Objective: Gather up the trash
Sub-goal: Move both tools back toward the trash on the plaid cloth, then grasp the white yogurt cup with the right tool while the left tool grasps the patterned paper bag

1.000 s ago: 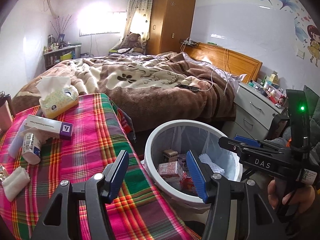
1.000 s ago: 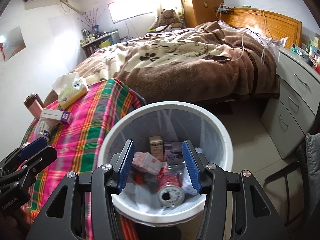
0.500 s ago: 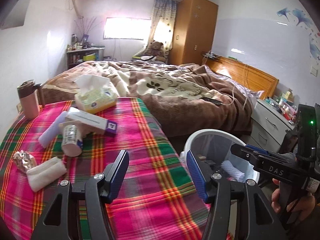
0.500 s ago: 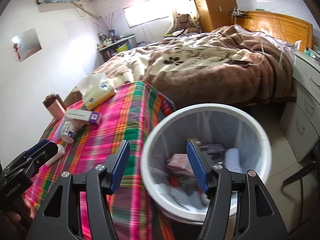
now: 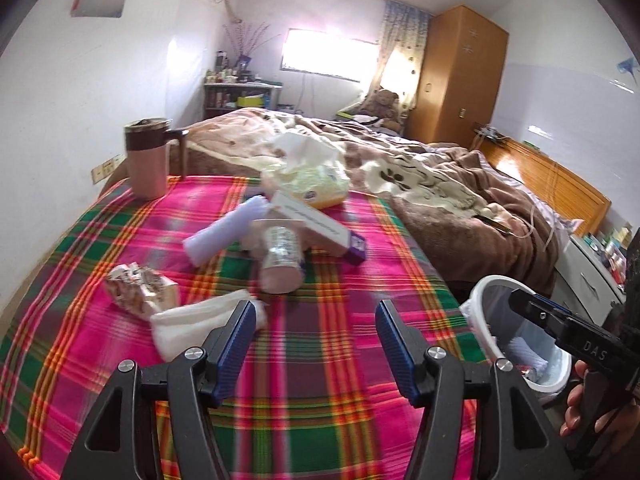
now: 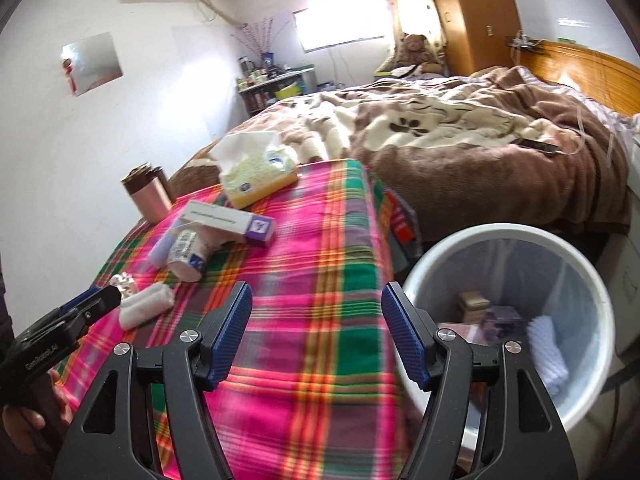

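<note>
A white trash bin [image 6: 560, 248] with several discarded items inside stands at the right of a table with a plaid cloth [image 5: 320, 380]; it also shows in the left wrist view [image 5: 480, 292]. On the cloth lie a white wad [image 5: 192, 326], a crumpled wrapper [image 5: 136, 288], a tipped cup [image 5: 280, 260], a lilac tube [image 5: 224, 234] and a long white box with a purple end [image 5: 320, 226]. My left gripper [image 5: 316, 340] is open and empty above the cloth, just right of the wad. My right gripper [image 6: 316, 336] is open and empty between cloth and bin.
A pink mug [image 5: 148, 158] and a tissue pack [image 5: 308, 176] stand at the table's far side. A bed with a brown blanket [image 5: 440, 184] lies beyond. White drawers [image 5: 592, 276] stand at the right, a wardrobe [image 5: 456, 76] at the back.
Both grippers have swung left, from over the bin to over the table. The trash on the cloth is now in front of the left gripper. Both stay open.
</note>
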Demonstrator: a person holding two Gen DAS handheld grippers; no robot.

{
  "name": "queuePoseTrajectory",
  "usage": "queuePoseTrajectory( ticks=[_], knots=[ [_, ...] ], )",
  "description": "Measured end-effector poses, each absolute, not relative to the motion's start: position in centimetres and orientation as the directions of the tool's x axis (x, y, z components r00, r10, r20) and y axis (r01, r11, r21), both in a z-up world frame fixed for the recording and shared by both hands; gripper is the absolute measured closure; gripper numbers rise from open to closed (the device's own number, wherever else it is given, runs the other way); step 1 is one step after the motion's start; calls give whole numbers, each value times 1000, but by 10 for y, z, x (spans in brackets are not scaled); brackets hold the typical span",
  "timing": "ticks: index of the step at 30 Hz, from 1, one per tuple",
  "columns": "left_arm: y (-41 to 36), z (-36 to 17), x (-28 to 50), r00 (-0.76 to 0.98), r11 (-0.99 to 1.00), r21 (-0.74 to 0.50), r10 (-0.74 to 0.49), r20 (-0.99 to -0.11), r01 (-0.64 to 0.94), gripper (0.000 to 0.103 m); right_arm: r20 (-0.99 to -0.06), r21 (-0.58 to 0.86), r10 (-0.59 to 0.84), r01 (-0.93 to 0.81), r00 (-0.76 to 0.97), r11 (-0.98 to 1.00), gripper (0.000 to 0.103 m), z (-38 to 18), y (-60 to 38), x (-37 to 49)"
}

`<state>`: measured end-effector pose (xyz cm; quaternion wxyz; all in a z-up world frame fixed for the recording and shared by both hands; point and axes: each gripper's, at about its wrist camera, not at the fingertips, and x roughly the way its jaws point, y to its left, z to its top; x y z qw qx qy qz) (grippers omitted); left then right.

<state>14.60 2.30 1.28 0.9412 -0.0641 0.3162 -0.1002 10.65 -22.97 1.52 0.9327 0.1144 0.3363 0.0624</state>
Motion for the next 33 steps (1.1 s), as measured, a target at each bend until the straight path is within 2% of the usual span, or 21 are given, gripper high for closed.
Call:
queuePoseTrajectory(
  ticks=[2,12,25,29,33],
  knots=[
    [37,11,148,780,975,-185,-209,-590,121,41,-613,261,203,-47,764,964,29,15,-222,109],
    [94,3,163,776,984,-178,-128,-618,21,39,-643,251,244,-101,726,963,28,10,-174,135],
    [147,-21,202,723,966,-249,-128,-679,-63,37,-693,248,265,-125,671,961,27,-2,-125,180],
    [162,-28,216,711,949,-305,-158,-685,-83,37,-694,248,276,-139,664,959,27,-2,-113,191],
    [167,-40,235,674,947,-300,-145,-725,-119,37,-703,261,292,-147,648,954,27,-4,-102,205]
  ],
)
